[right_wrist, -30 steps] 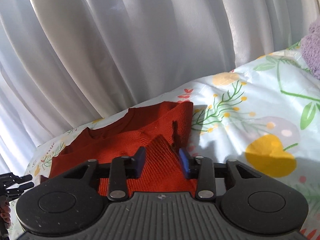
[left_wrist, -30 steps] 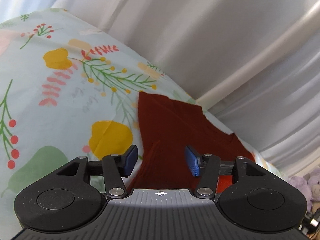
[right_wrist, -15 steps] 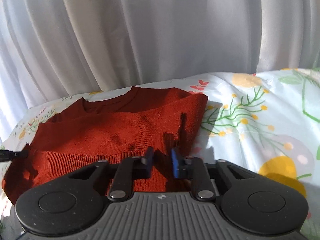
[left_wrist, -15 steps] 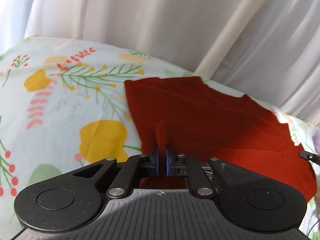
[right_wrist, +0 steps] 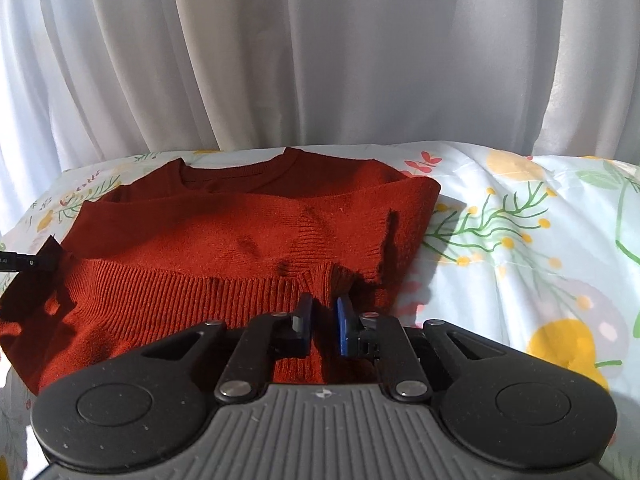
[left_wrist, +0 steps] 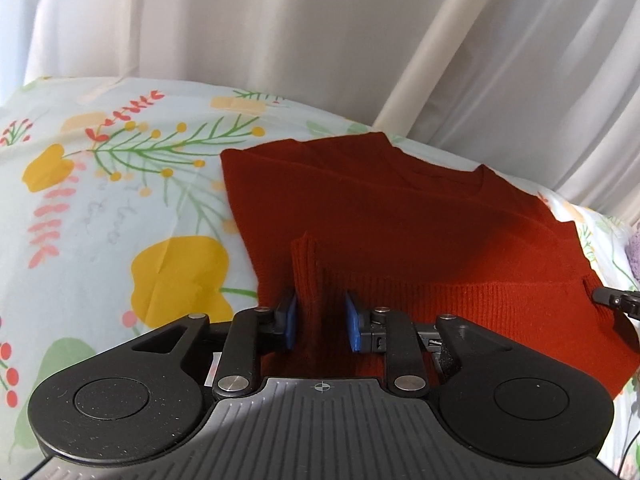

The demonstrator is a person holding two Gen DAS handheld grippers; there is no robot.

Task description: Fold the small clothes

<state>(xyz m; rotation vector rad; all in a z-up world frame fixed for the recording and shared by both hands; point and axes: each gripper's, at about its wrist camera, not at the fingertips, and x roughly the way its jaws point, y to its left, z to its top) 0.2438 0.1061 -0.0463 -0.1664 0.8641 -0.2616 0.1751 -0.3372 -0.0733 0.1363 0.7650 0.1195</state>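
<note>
A rust-red knit sweater [left_wrist: 400,216] lies on the floral bedsheet [left_wrist: 120,200], its bottom part folded up over the body and the neckline at the far side. My left gripper [left_wrist: 321,322] has its blue pads parted around a standing pinch of the ribbed hem at the sweater's left corner. My right gripper [right_wrist: 323,324] has its pads close together on a bunch of the ribbed hem [right_wrist: 324,276] at the right corner of the sweater [right_wrist: 240,232]. Each gripper's tip shows at the edge of the other view.
White curtains [right_wrist: 320,60] hang right behind the bed. A cream pole [left_wrist: 432,52] stands among them in the left wrist view. A lilac plush [left_wrist: 634,256] sits at the right edge.
My left gripper has opened from shut on the hem fold. My right gripper has narrowed onto the hem. Both views have tilted toward level over the sweater.
</note>
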